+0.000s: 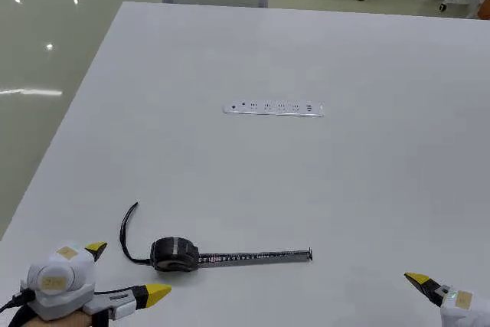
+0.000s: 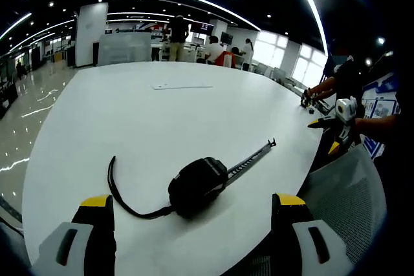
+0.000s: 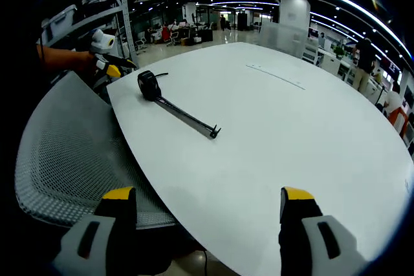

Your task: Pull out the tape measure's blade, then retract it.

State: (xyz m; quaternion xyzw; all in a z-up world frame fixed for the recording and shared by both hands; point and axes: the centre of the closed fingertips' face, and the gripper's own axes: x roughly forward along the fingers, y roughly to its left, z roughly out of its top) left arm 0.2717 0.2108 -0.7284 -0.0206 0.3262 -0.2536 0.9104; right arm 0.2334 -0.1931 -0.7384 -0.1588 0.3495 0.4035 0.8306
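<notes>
My left gripper [image 1: 126, 269] sits just beside the tape measure [image 1: 174, 254], on its strap side, jaws spread wide and holding nothing. The tape measure lies flat on the white worktop [image 1: 306, 51] with its blade [image 1: 256, 256] drawn partway out (black strap [image 1: 122, 231] curling off the other end). My right gripper [image 3: 207, 195], likewise spread and empty, is well apart from the tape measure, beyond the blade tip.

Your left gripper [image 1: 126, 269] is showing a pale grey body, two tan tape patches [image 1: 67, 252] and black jaws tipped in yellow, with a black cable [image 1: 11, 302] trailing from its rear. Your right gripper [image 3: 207, 193] is wearing the same grey, yellow-tipped look.
</notes>
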